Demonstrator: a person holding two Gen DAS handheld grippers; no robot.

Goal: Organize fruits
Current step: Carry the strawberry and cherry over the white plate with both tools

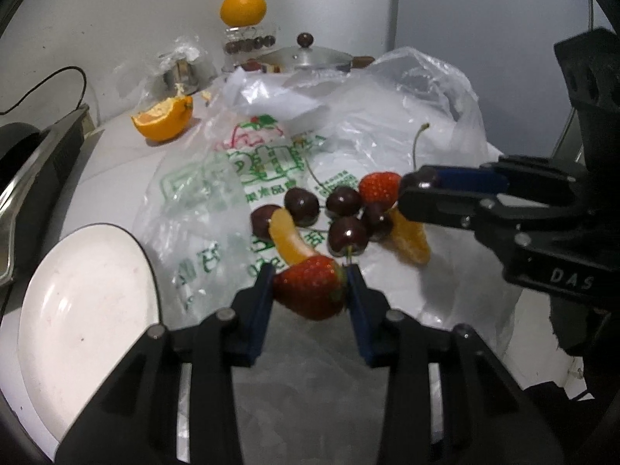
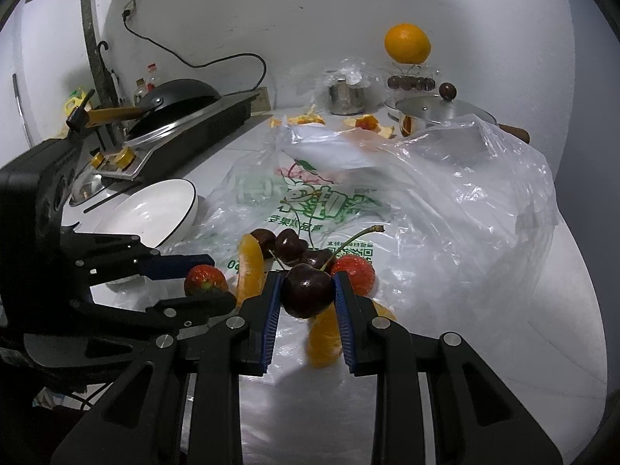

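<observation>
My left gripper [image 1: 310, 285] is shut on a red strawberry [image 1: 310, 286], which also shows in the right wrist view [image 2: 204, 279]. My right gripper [image 2: 306, 290] is shut on a dark cherry [image 2: 307, 290] with a long stem; in the left wrist view it [image 1: 420, 184] sits at the right gripper's tips. On the printed plastic bag [image 1: 271, 162] lie several dark cherries [image 1: 302, 203], a second strawberry [image 1: 379, 188] and two orange segments [image 1: 288, 240]. A white bowl [image 1: 89, 317] stands to the left.
A half orange [image 1: 164, 118] lies behind the bag. A whole orange [image 1: 243, 7] sits on a clear jar by a lidded steel pot [image 1: 310, 56]. A stove with a black pan [image 2: 174, 97] stands at the left. Orange peel [image 2: 302, 119] lies near a steel cup [image 2: 347, 97].
</observation>
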